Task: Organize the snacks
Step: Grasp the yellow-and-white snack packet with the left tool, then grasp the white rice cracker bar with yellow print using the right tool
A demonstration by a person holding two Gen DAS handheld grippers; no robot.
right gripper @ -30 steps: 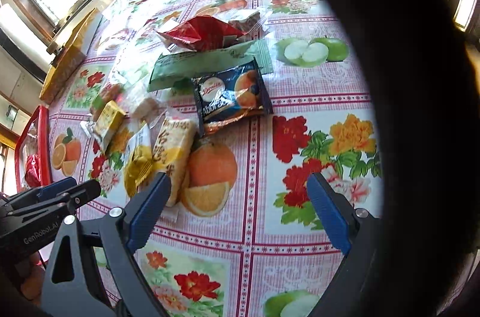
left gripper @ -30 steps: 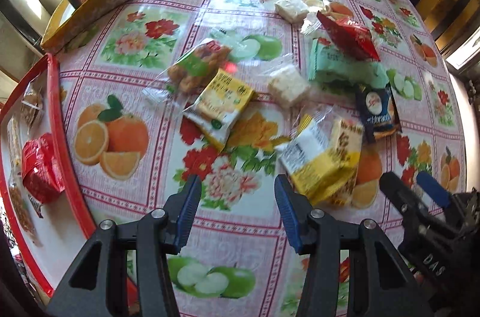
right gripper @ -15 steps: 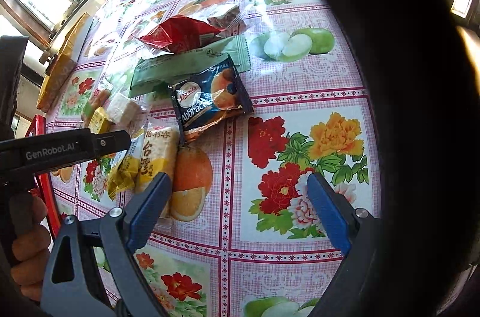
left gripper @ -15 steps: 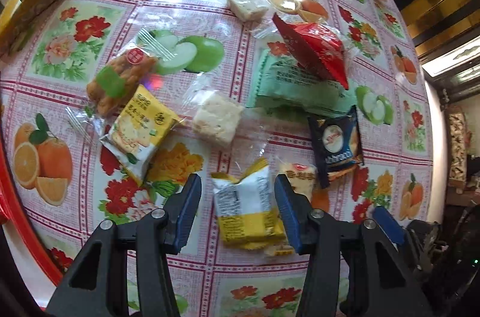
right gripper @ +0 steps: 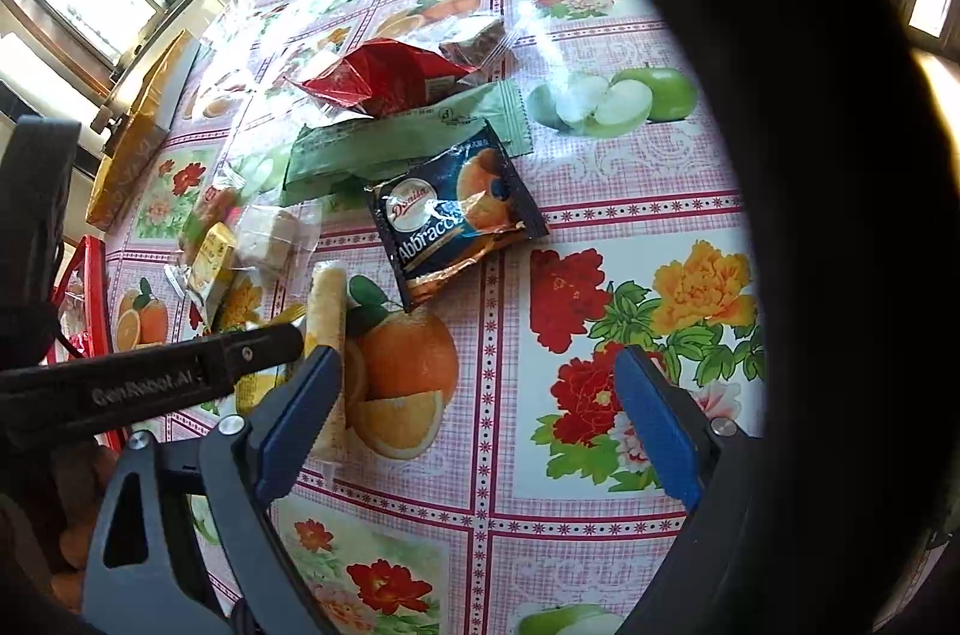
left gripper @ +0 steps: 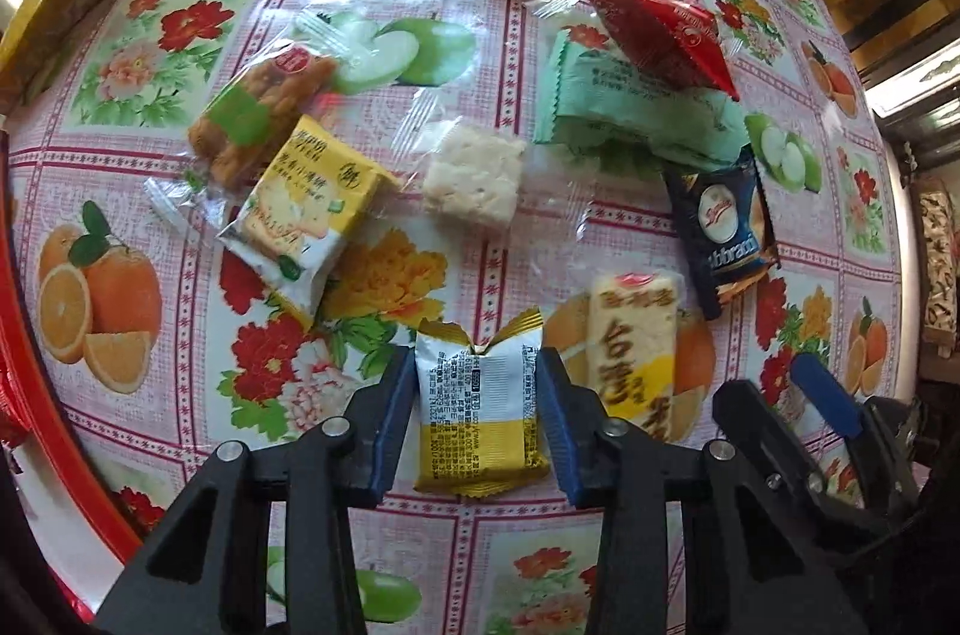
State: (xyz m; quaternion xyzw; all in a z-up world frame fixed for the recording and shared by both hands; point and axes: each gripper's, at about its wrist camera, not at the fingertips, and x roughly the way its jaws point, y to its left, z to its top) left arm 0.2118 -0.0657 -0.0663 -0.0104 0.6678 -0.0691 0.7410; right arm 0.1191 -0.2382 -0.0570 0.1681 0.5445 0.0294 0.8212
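Pinching only the crinkly sides of the yellow-and-white packet (left gripper: 480,413), the left gripper (left gripper: 477,419), its fingers just closing, may let it slip on lifting, while the right gripper (right gripper: 480,431) hangs open.

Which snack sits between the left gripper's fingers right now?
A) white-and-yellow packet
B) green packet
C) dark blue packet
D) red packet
A: in the left wrist view the white-and-yellow packet stands between the left gripper's blue pads, which press its two sides; the jaws have just been closing on it. The red, dark blue and green packets lie farther off on the table.
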